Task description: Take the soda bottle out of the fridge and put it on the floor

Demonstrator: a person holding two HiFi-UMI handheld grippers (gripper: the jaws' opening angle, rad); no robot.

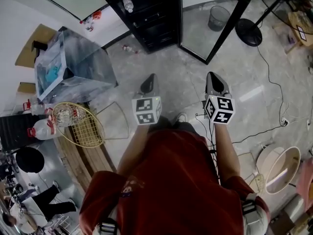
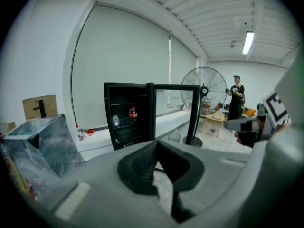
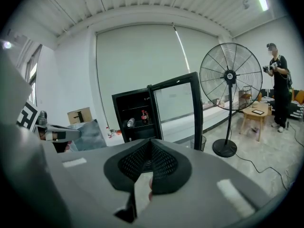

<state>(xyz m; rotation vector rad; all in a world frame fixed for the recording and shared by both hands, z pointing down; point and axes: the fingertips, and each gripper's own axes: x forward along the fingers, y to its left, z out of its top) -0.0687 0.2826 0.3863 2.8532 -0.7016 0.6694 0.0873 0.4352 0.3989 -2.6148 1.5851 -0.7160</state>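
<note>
The soda bottle (image 3: 143, 117), dark with a red label, is seen standing upright on an upper shelf inside the black fridge (image 3: 124, 129), whose glass door (image 3: 176, 109) is swung wide open to the right. Near it, to its left, a clear bottle (image 3: 130, 122) is seen lying on its side. The fridge is placed against a pale wall at the far side of the grey tiled floor (image 1: 176, 75), and both tools are held out over that floor, well apart from the fridge and pointed toward it. The left tool (image 1: 149, 78) is shown with its jaws brought together at the tips, and nothing is gripped between them. The right tool (image 1: 214, 75) is likewise closed, its ribbed pads pressed against each other with nothing held. The two tools are carried side by side at about the same height, each with its marker cube nearest the person in the red top. A small bin (image 1: 218, 17) is set on the floor just beyond the open door, and the round base of a standing fan (image 1: 248, 32) is found to the right of it. A plastic-wrapped box (image 1: 73, 65) is seen to the left of the fridge. A second person (image 3: 278, 87) is seen standing in the background beside a low bench (image 3: 256, 114).
</note>
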